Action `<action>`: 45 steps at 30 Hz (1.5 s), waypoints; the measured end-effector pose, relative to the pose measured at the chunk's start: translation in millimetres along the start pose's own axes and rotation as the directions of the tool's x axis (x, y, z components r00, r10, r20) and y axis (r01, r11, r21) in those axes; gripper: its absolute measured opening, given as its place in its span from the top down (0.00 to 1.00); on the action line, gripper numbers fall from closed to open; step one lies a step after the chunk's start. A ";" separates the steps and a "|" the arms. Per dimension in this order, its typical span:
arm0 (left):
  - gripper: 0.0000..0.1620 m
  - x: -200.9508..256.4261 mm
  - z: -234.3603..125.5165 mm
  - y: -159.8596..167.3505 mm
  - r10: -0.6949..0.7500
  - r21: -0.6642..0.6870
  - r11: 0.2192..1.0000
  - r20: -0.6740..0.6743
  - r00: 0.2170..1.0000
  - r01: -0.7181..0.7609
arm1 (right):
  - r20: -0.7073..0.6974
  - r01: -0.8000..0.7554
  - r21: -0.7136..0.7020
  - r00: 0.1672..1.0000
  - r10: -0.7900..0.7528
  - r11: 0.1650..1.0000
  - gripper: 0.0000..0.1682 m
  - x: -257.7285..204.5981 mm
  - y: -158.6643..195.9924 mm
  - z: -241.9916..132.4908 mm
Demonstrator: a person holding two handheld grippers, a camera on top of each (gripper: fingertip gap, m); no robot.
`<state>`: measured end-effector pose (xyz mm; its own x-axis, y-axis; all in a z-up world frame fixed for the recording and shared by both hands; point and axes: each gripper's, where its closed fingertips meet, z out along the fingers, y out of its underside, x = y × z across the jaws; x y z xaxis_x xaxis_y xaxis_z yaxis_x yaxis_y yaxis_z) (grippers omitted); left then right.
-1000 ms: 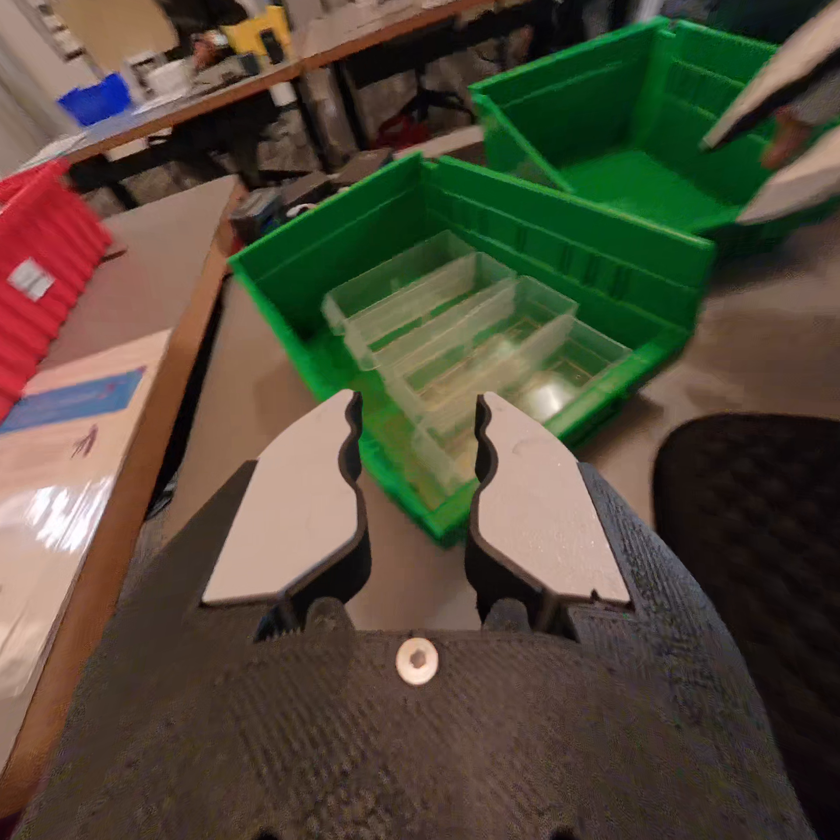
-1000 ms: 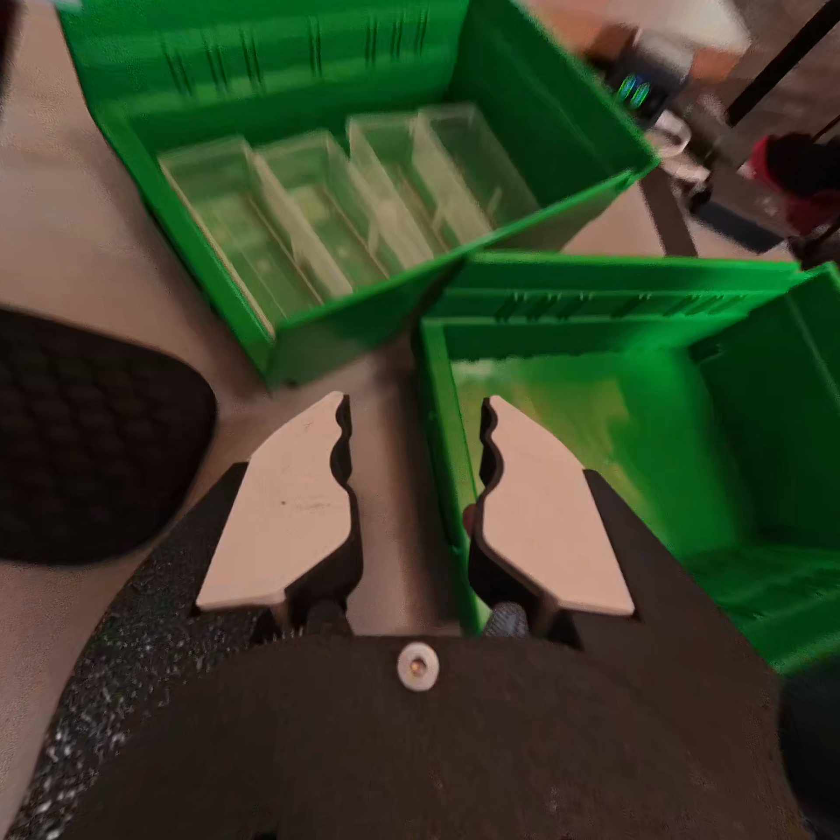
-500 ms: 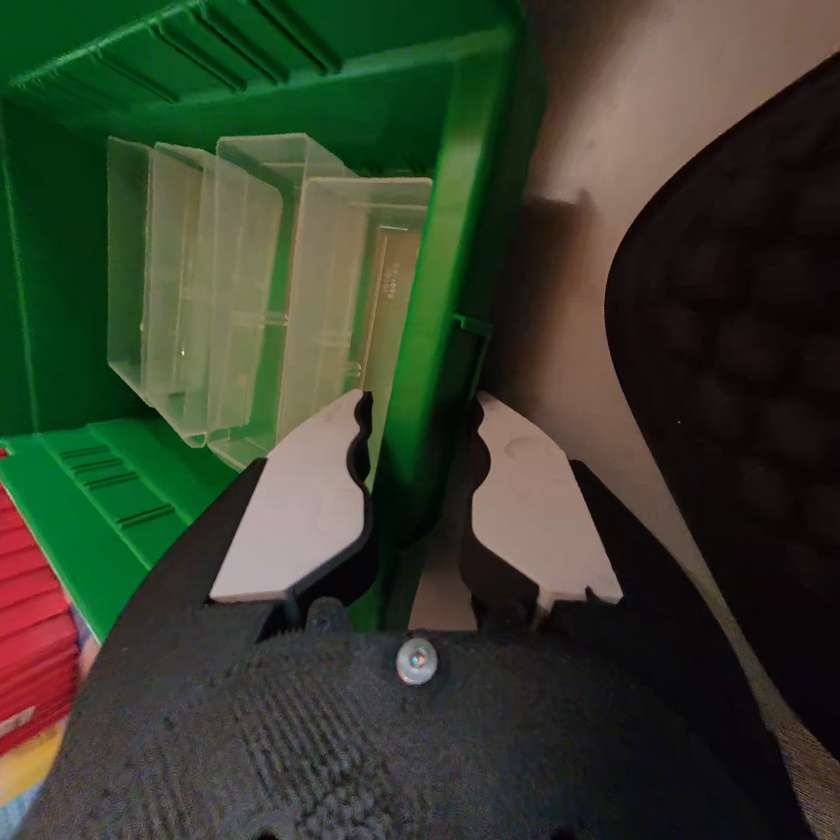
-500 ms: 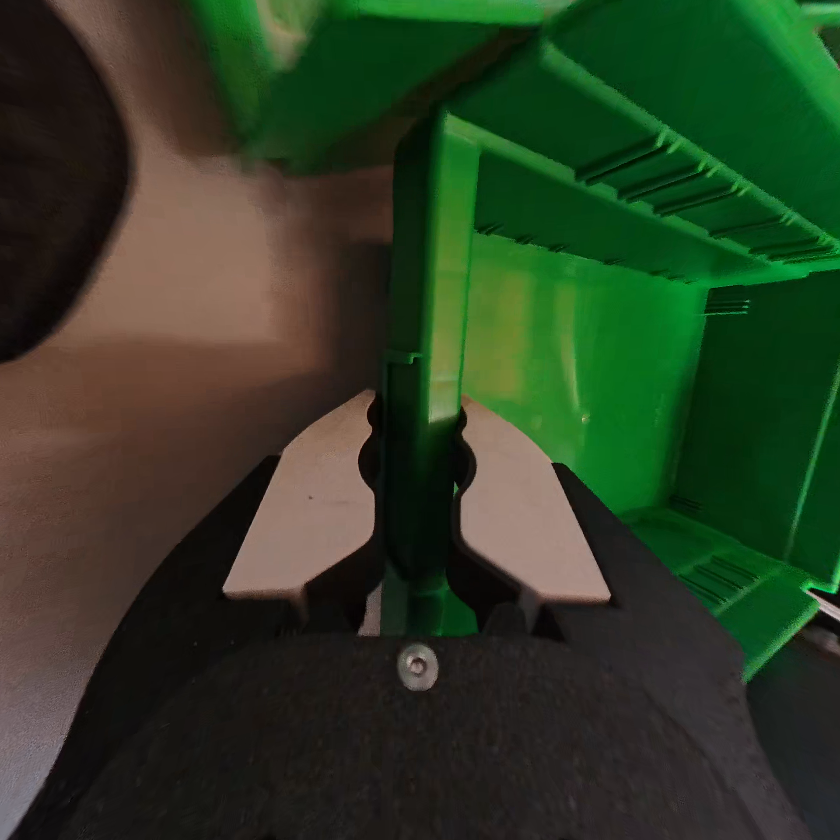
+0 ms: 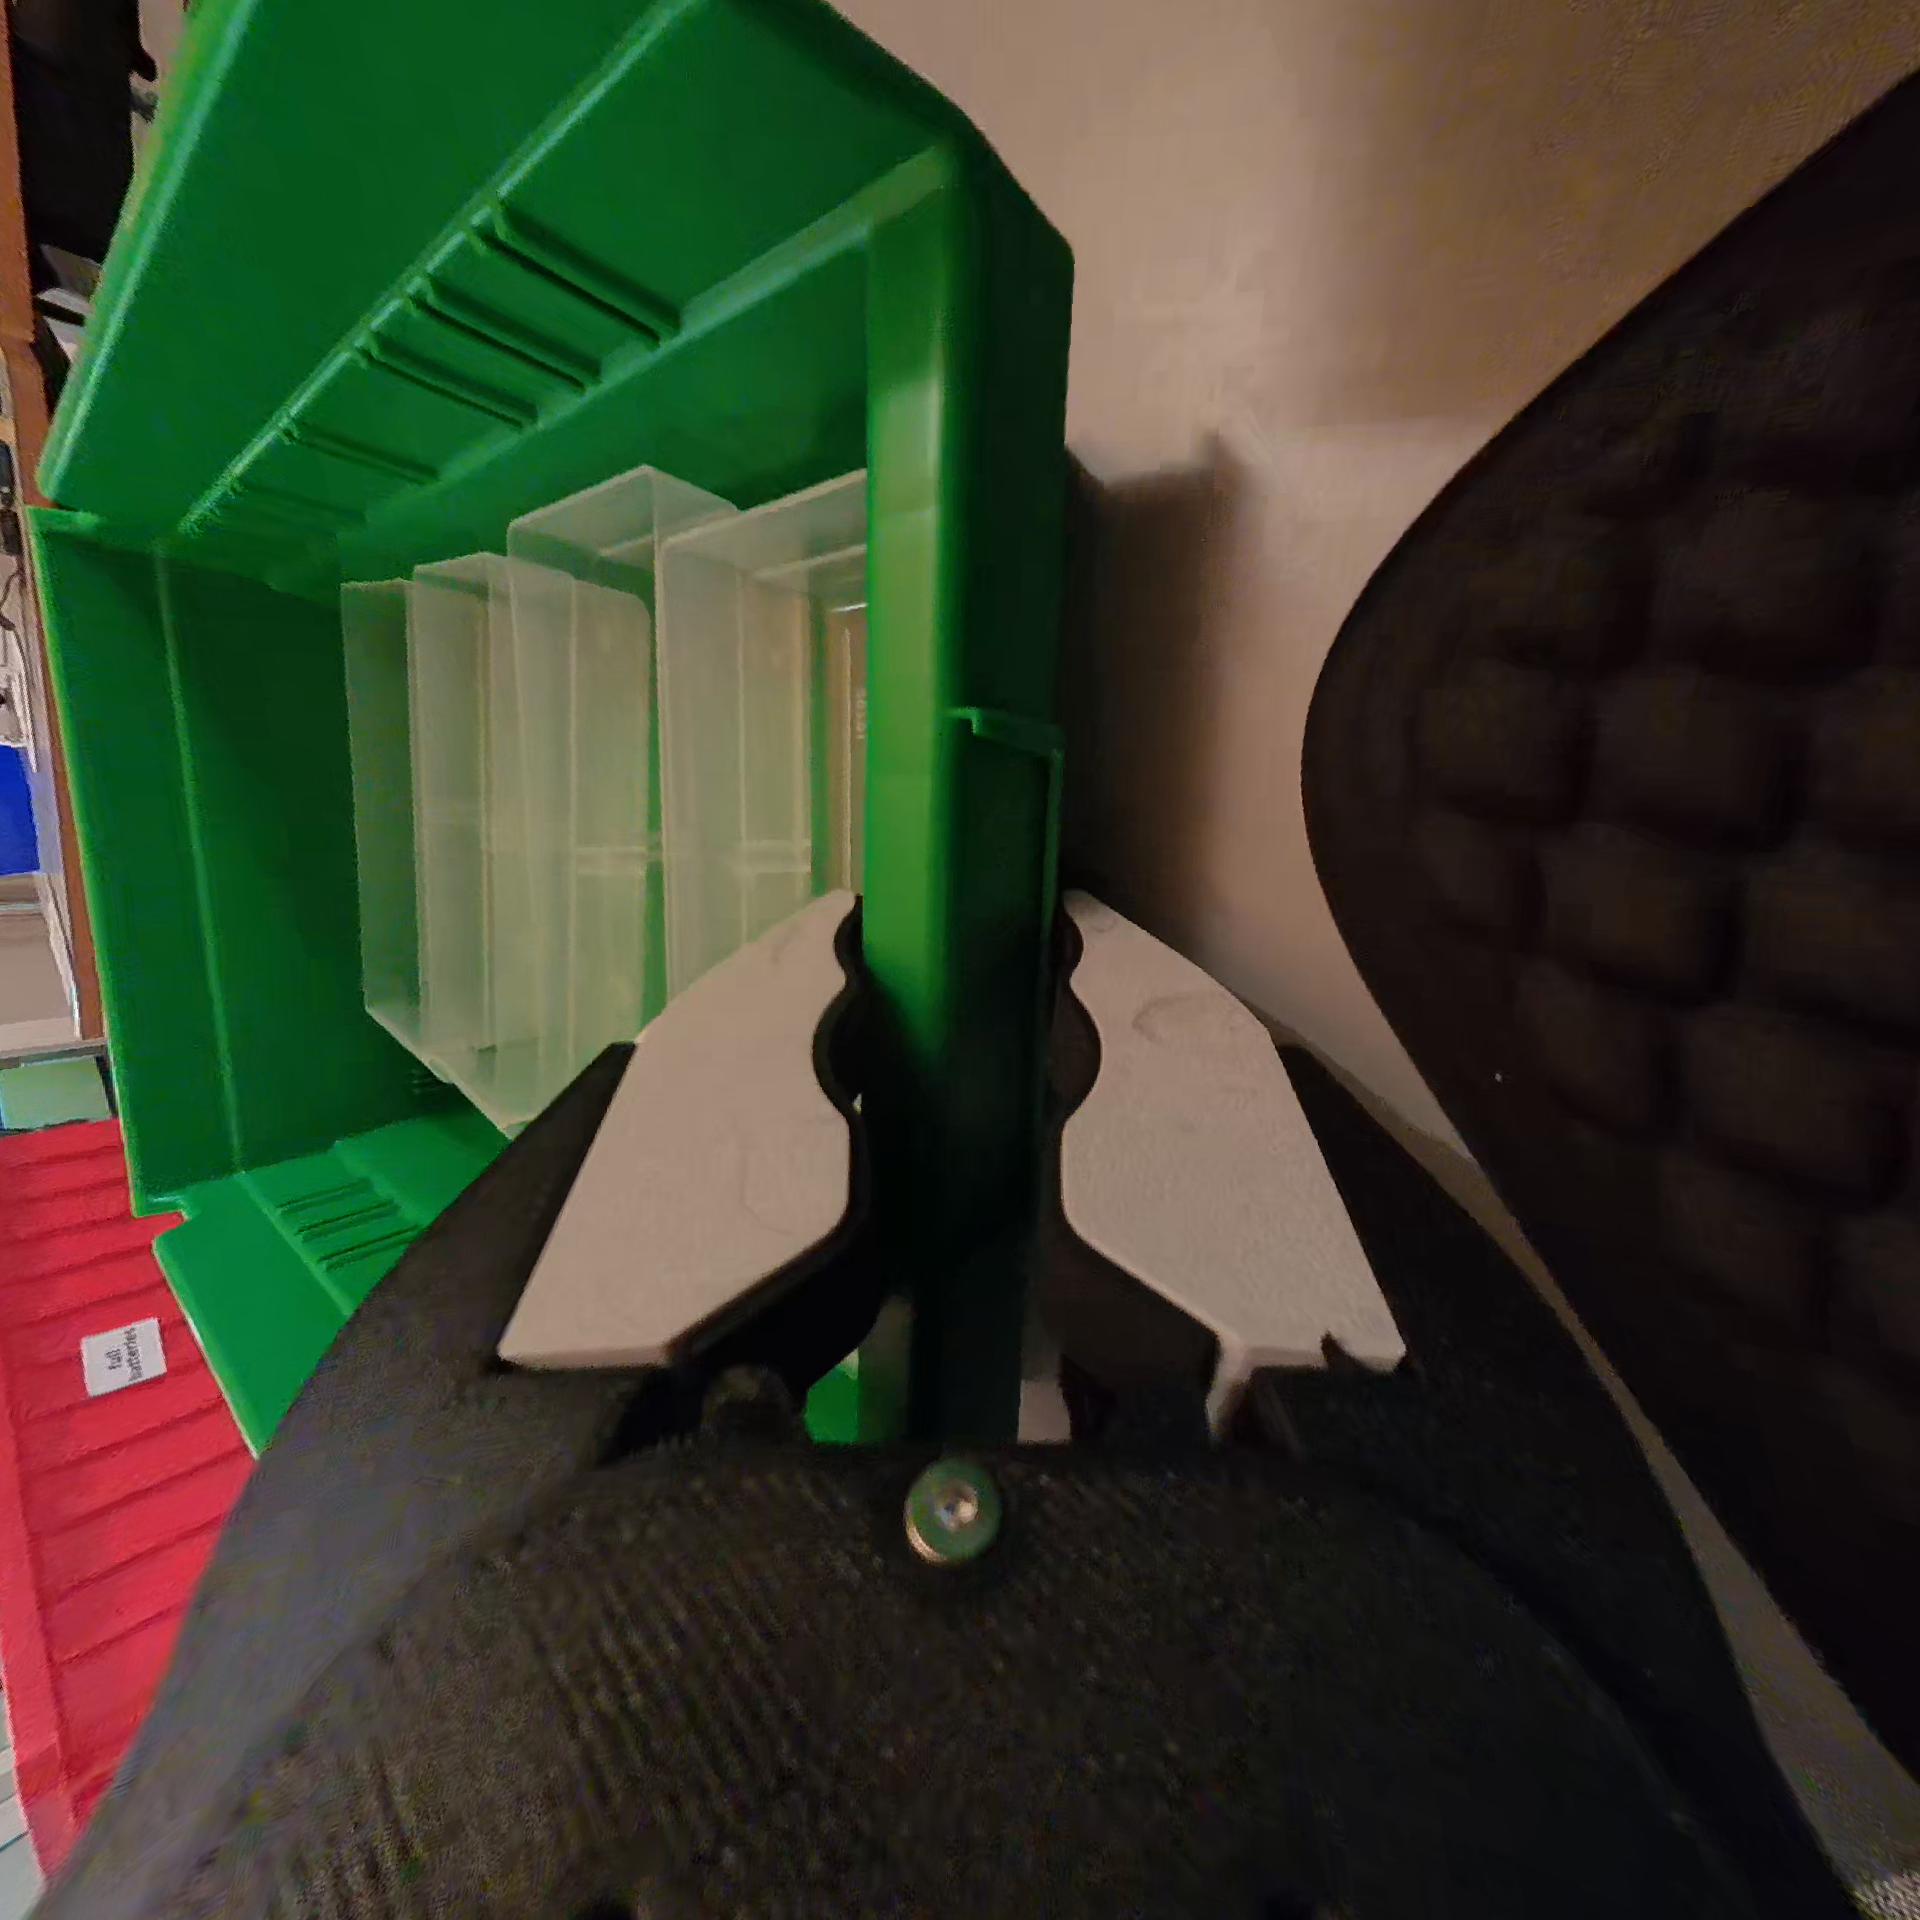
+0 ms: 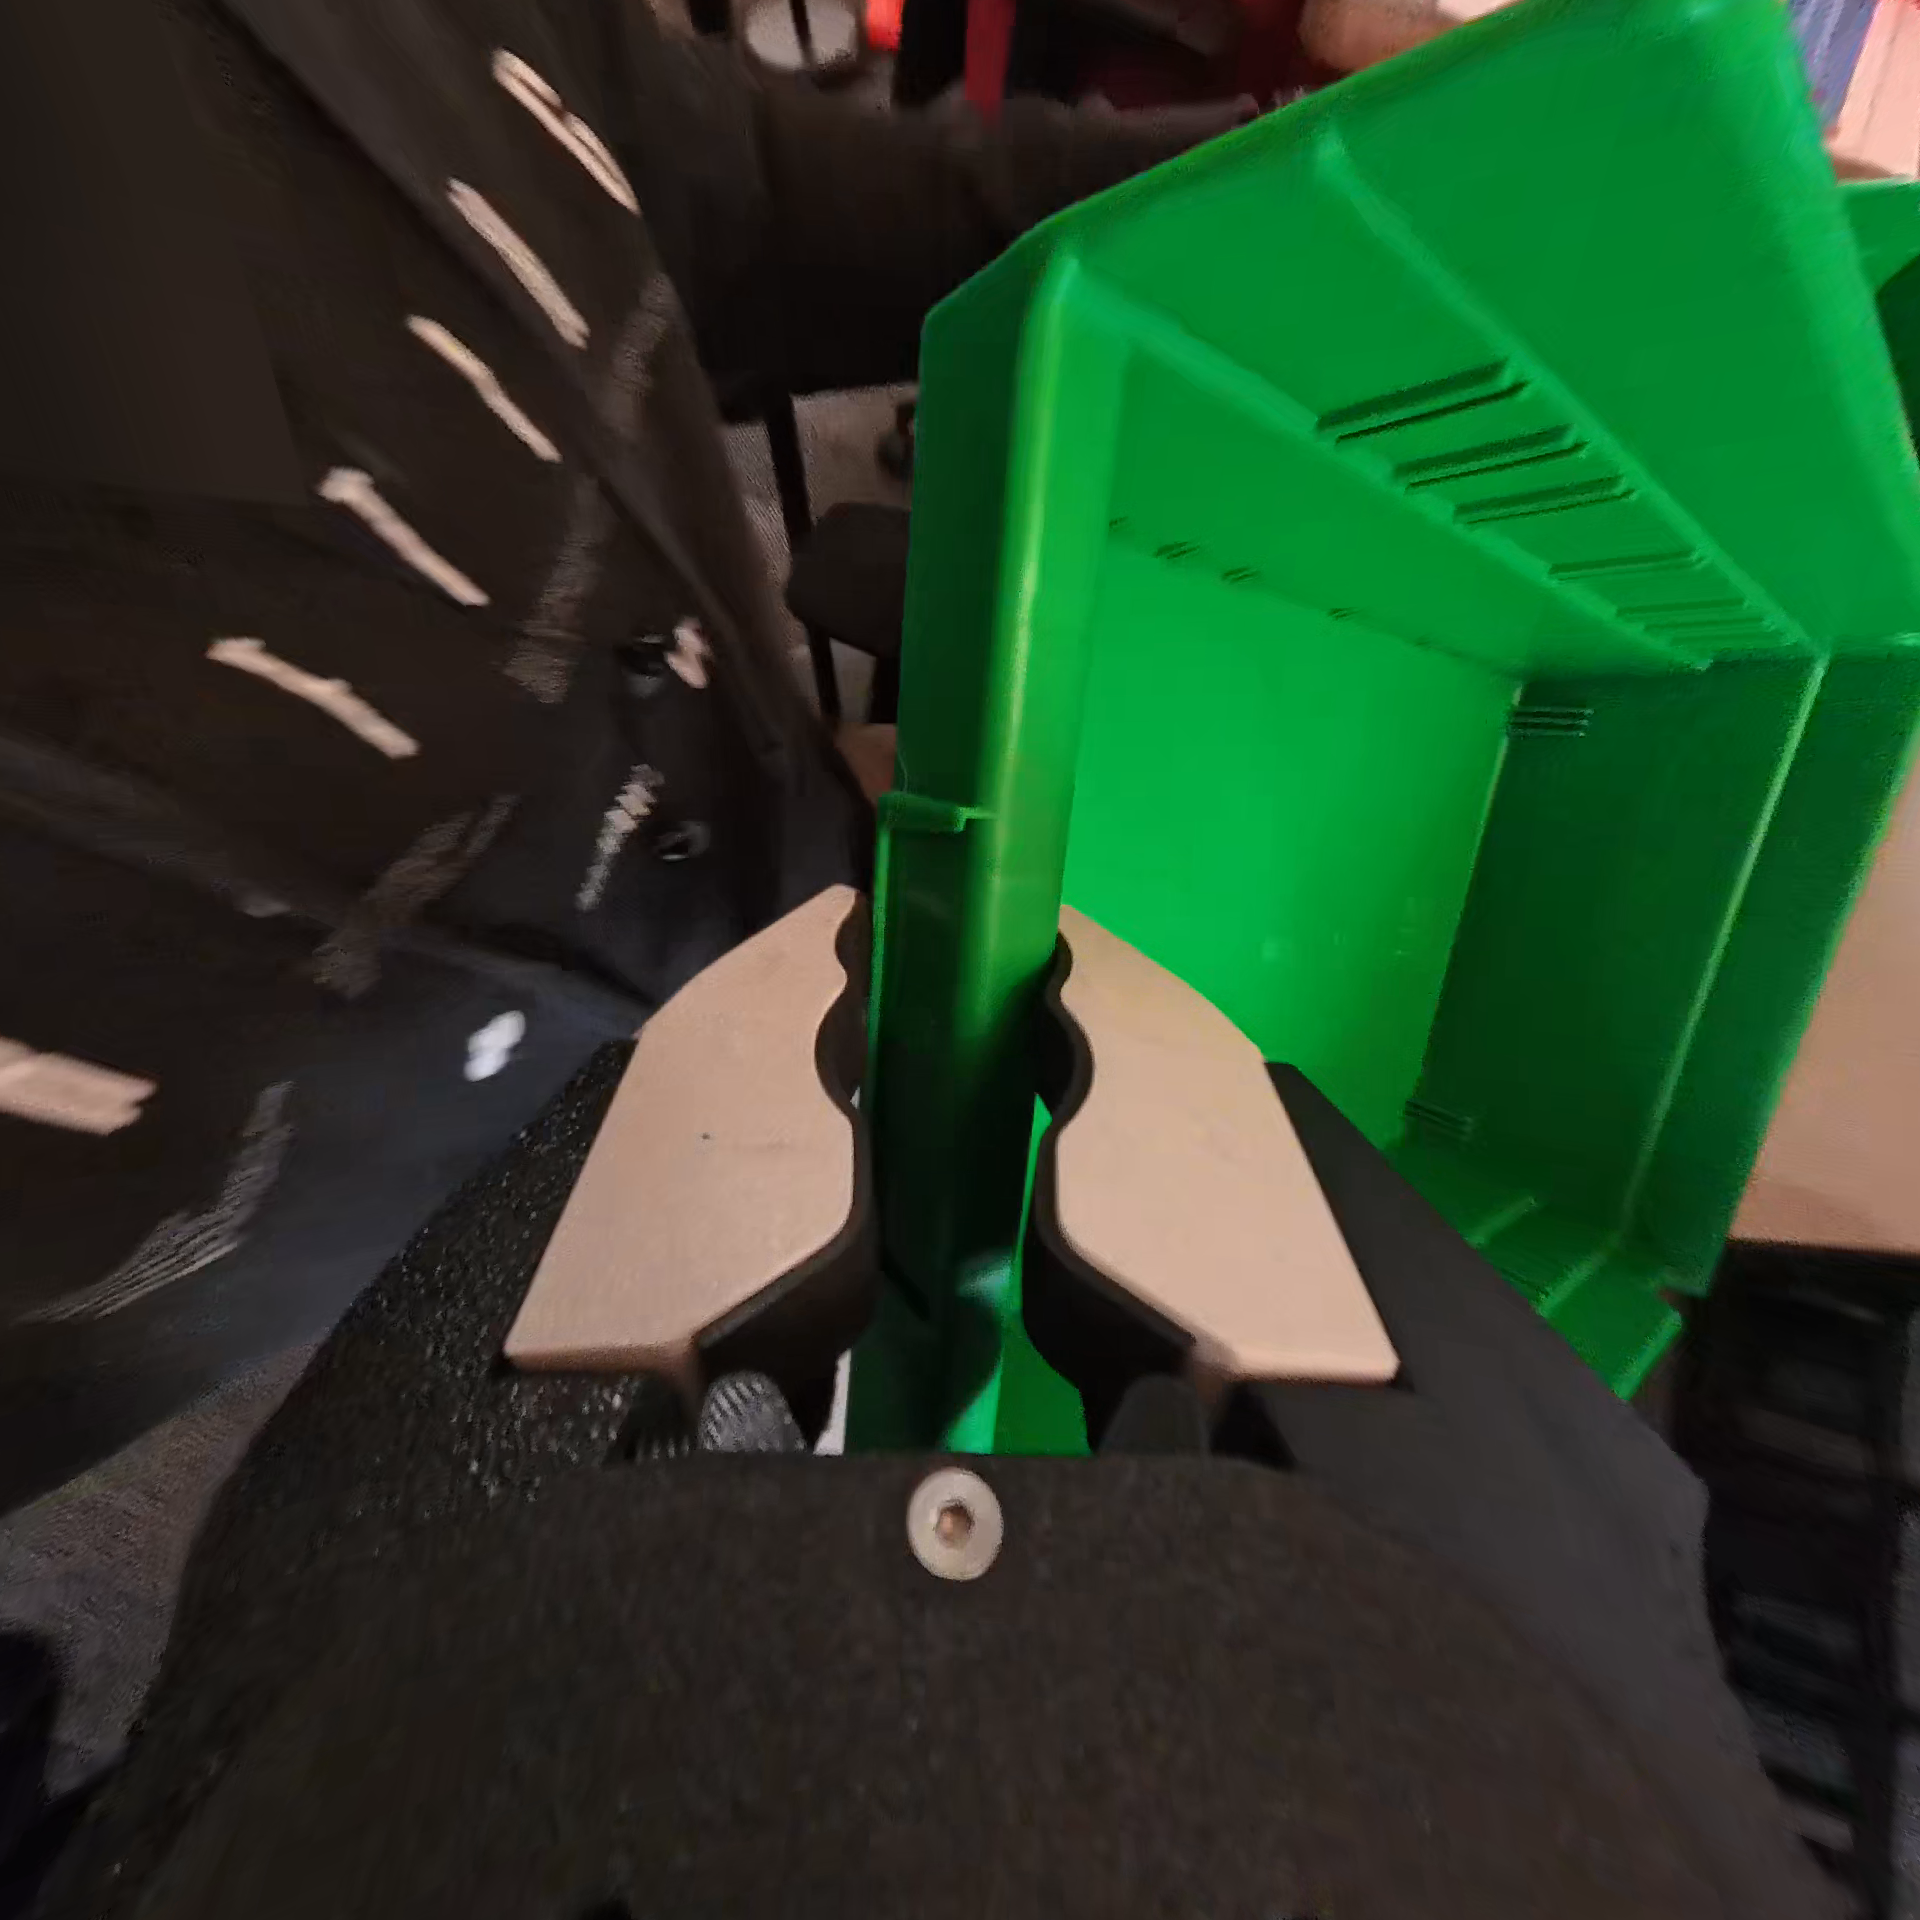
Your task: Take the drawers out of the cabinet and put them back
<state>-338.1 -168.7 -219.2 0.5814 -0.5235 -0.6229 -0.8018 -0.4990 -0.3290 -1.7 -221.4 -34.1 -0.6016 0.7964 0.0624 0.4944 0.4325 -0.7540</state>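
Observation:
My left gripper (image 5: 956, 925) is shut on the front rim of a green bin (image 5: 914, 582) that holds several clear plastic drawers (image 5: 582, 769) side by side. The bin rests on a beige table (image 5: 1299, 208). My right gripper (image 6: 951, 925) is shut on the rim of a second green bin (image 6: 1299, 831), which is empty and held up off the table, tilted. No cabinet shows in either view.
A black mesh chair back (image 5: 1683, 935) stands close on the right of the left bin. A red ribbed bin (image 5: 94, 1403) with a white label lies at lower left. Behind the lifted bin a dark chair (image 6: 364, 520) and a table edge (image 6: 1839, 1091) show.
Both grippers came down from above the bins. The left one closed on the rim of the bin with the drawers. The right one closed on the empty bin's rim and lifted it.

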 end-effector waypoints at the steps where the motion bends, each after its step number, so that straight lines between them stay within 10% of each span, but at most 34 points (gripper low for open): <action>1: 0.80 -0.4 1.7 -2.8 0.003 0.001 1.000 0.000 1.000 -0.003 | 0.001 -0.027 0.029 1.000 0.027 0.999 0.83 -11.0 3.2 -14.7; 10: 0.80 3.1 20.9 -50.5 0.086 0.086 0.993 -0.030 0.996 -0.083 | -0.346 -0.148 0.001 0.928 0.139 0.989 0.82 -71.3 59.2 -99.1; 18: 0.80 -1.8 48.7 -101.7 0.167 0.166 0.973 -0.049 0.985 -0.157 | -0.718 -0.388 -0.223 0.686 0.119 0.894 0.82 -36.1 148.3 -147.1; 33: 0.80 -32.1 91.8 -135.9 0.176 0.172 0.972 -0.070 0.982 -0.162 | -0.723 -0.368 -0.590 0.637 -0.267 0.719 0.82 122.4 381.4 -164.1; 41: 0.80 -53.8 118.5 -151.1 0.165 0.170 0.975 -0.107 0.980 -0.145 | -0.755 -0.451 -0.603 0.588 -0.290 0.658 0.81 180.5 425.4 -202.3; 45: 0.80 -62.9 128.5 -154.7 0.163 0.155 0.977 -0.120 0.979 -0.143 | -0.858 -0.590 -0.414 0.508 -0.080 0.693 0.63 180.6 418.6 -215.3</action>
<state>-268.4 30.1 -220.4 0.4557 -0.6769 -0.5781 -0.8884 -0.3055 -0.3425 231.7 194.5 -197.7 0.1928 0.7326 0.6528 0.9575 0.0051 -0.2885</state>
